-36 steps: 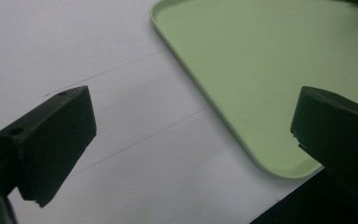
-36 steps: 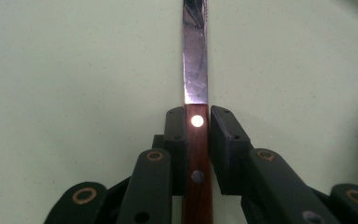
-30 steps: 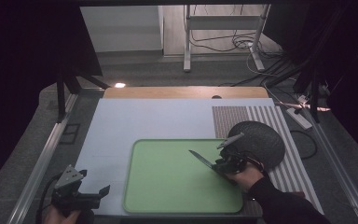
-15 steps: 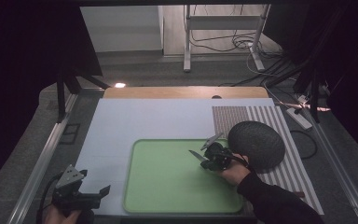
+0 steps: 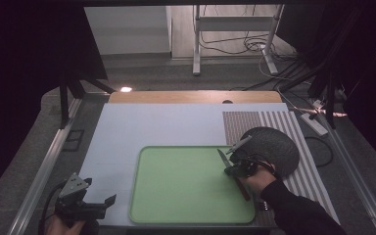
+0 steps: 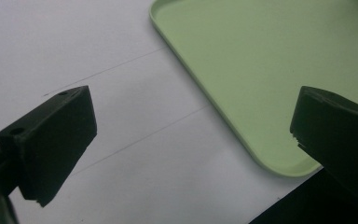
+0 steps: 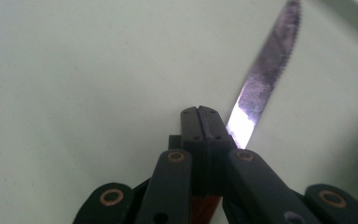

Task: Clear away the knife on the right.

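Holding the knife (image 7: 265,79) was my right gripper (image 5: 236,169); its jaws were pressed together, with almost no gap between them, and the brown wooden handle showed just under them in the right gripper view; so this gripper was closed on the knife near the place where the handle meets the blade. The blade was of bright metal with small teeth along one edge; it pointed away from me, up and to the right in that view, over the green tray (image 7: 74,84). In the high view the knife (image 5: 223,158) was at the right side of the tray (image 5: 186,205), with the blade over the tray and the handle going back toward my right hand (image 5: 255,180); I could not tell whether the tip touched the tray. Just beside my right gripper, on the striped mat (image 5: 274,125), lay a dark round plate (image 5: 270,147).

My left gripper (image 5: 90,208) was wide open and held nothing; it was near the front left corner of the table, over the white sheet (image 5: 142,127), well apart from the knife. In the left gripper view its two black jaws stood far from each other; between them I saw the white sheet (image 6: 98,56) and the rounded corner of the green tray (image 6: 242,74).
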A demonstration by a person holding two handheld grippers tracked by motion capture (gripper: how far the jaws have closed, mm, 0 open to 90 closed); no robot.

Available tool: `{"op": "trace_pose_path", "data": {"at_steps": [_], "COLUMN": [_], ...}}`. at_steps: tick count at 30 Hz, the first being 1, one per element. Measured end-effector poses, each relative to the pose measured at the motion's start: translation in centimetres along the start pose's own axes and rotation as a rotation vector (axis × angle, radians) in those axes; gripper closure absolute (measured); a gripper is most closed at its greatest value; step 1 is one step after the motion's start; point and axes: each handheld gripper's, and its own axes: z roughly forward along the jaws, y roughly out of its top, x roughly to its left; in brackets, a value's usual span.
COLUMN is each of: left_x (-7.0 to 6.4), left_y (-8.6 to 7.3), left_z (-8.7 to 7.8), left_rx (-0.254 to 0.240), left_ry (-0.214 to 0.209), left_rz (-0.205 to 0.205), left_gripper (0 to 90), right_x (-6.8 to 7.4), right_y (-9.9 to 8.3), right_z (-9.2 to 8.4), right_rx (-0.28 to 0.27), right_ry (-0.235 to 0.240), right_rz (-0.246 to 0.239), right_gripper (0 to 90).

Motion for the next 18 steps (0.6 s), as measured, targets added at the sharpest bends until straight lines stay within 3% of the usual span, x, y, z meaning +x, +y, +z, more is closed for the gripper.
{"op": "trace_pose_path", "data": {"at_steps": [11, 18], "left_x": [0.0, 0.0], "left_y": [0.0, 0.0], "left_z": [0.0, 0.0], "left_rx": [-0.002, -0.001], "left_ry": [-0.003, -0.001], "left_rz": [-0.004, -0.001], "left_gripper": [0.4, 0.4], "right_x": [-1.2, -1.2], "right_y": [-1.9, -2.3], "right_z": [-1.3, -1.7], "right_rx": [0.014, 0.028], "right_ry": [-0.025, -0.03], "right_rz": [0.056, 0.053], "right_gripper": [89.6, 89.4]}}
